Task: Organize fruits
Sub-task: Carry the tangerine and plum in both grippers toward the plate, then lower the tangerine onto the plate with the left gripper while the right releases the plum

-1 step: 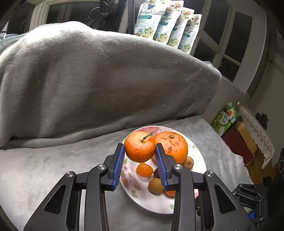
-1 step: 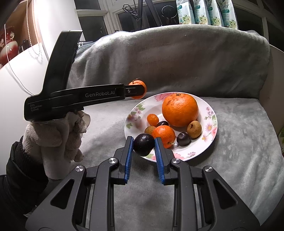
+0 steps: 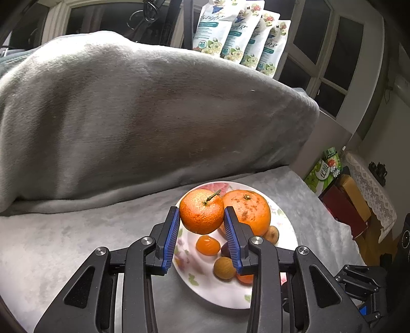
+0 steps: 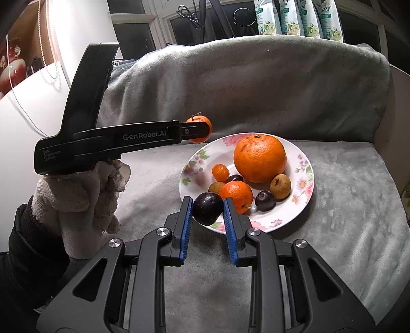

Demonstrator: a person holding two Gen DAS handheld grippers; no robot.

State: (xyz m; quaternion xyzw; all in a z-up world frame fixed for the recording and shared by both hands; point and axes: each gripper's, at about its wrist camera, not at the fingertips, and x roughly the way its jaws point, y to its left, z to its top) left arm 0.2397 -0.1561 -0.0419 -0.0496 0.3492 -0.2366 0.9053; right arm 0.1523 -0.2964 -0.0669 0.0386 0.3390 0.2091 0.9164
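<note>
My left gripper [image 3: 201, 217] is shut on a stemmed mandarin [image 3: 201, 214], held above the left rim of the floral plate [image 3: 288, 230]. In the right wrist view the same mandarin [image 4: 201, 120] shows at the tip of the left gripper [image 4: 197, 130], behind the plate [image 4: 305, 184]. My right gripper [image 4: 207, 208] is shut on a dark plum [image 4: 207, 208] at the plate's near rim. On the plate lie a big orange [image 4: 259, 158], a mandarin [image 4: 235, 194], a kumquat [image 4: 220, 171], another plum [image 4: 265, 200] and small brown fruits [image 4: 280, 186].
The plate stands on a grey plush blanket [image 4: 333, 230] over a sofa whose backrest [image 4: 256, 82] rises behind. Pouches [image 4: 297, 18] line the window sill. Boxes and a lace-covered stand [image 3: 358, 199] sit off the sofa's right end. A gloved hand [image 4: 82, 199] holds the left gripper.
The left gripper with the mandarin has risen slightly over the plate's rim. The right gripper still holds the plum in the same place.
</note>
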